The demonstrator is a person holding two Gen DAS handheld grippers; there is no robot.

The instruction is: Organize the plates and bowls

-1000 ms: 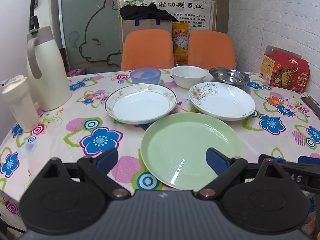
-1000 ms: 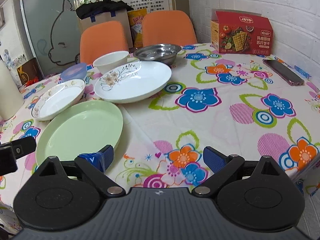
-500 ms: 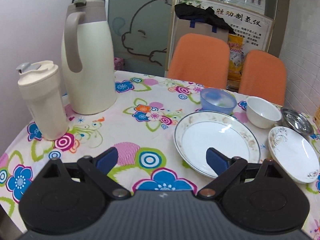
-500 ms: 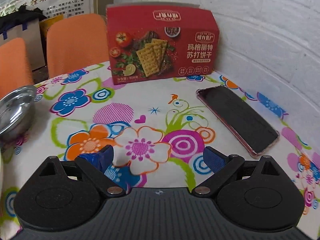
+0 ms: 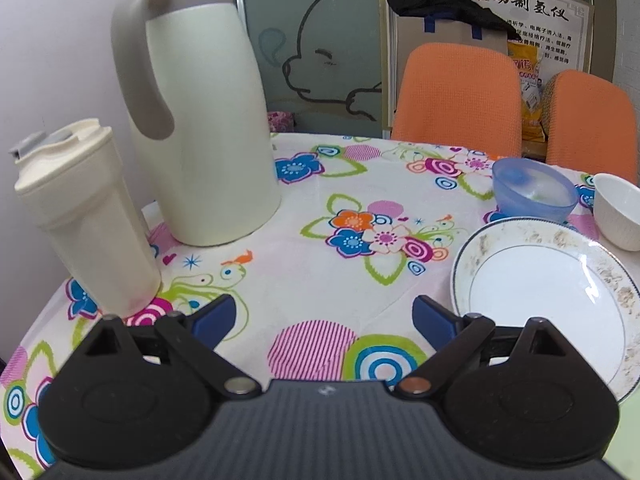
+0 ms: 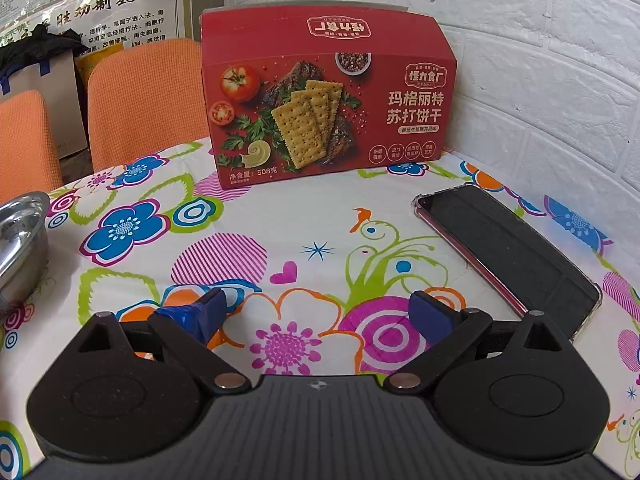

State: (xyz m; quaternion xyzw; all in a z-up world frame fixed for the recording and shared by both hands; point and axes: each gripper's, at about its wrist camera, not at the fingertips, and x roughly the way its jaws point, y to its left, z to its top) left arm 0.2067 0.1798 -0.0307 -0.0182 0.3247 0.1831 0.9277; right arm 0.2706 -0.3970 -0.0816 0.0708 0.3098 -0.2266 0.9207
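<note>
Meanwhile, both grippers stood wide apart and empty: the left gripper [image 5: 324,318] hovered left of the white plate [image 5: 548,300], the right gripper [image 6: 318,312] near a cracker box [image 6: 326,100], right of the steel bowl [image 6: 20,236].

Since a second ago the left gripper [image 5: 324,316] swings away from the green plate to the table's left edge: the cream jug [image 5: 200,120] and lidded cup [image 5: 86,216] now loom close, and only the gold-rimmed plate [image 5: 548,300], blue bowl [image 5: 534,192] and white bowl [image 5: 618,210] remain at its right. The right gripper [image 6: 318,308] turns to the far right corner, facing the cracker box [image 6: 328,96] and phone [image 6: 508,252]; the steel bowl [image 6: 20,240] slips to the view's left border.
</note>
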